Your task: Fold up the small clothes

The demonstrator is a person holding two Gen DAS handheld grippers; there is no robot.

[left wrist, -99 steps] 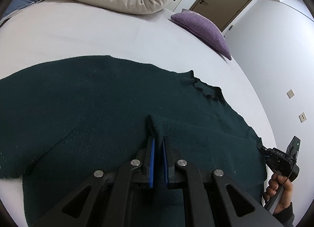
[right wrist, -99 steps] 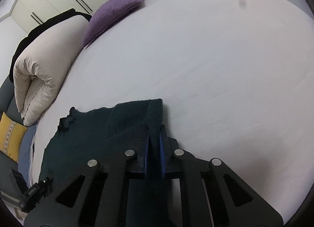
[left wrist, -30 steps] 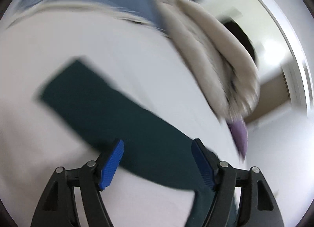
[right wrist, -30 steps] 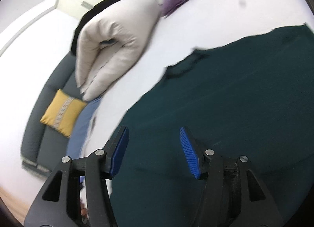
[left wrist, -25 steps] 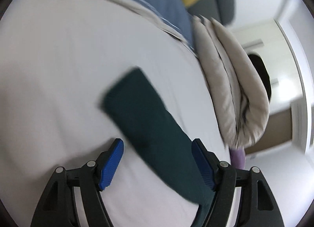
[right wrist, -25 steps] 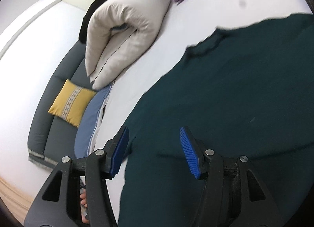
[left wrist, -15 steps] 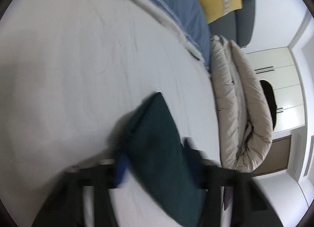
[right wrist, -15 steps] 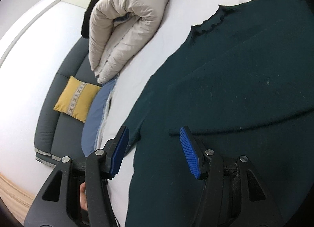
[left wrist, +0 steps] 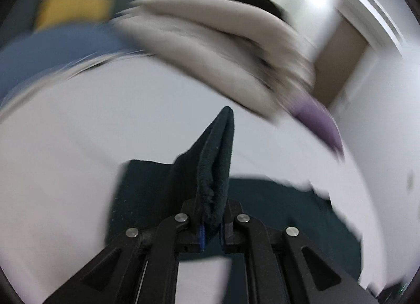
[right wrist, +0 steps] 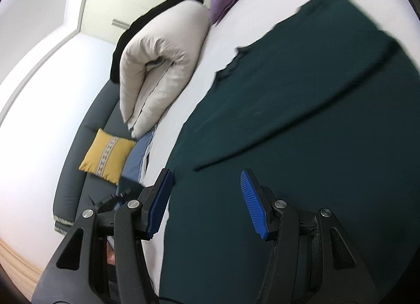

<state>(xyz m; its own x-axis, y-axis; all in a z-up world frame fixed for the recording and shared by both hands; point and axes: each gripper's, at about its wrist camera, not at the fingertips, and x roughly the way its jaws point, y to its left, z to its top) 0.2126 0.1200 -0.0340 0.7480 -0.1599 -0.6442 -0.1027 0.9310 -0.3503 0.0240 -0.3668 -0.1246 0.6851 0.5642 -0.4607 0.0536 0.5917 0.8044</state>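
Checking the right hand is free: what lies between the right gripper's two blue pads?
Only air; right gripper is open above the dark green sweater, shown in the right wrist view.

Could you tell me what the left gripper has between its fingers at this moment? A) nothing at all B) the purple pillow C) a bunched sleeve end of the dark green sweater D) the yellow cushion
C: the left gripper is shut on a bunched sleeve end of the dark green sweater, lifted off the white bed.

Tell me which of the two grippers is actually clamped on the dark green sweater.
The left gripper: its jaws pinch a raised fold of the sweater. The right gripper hangs open above the cloth, gripping nothing.
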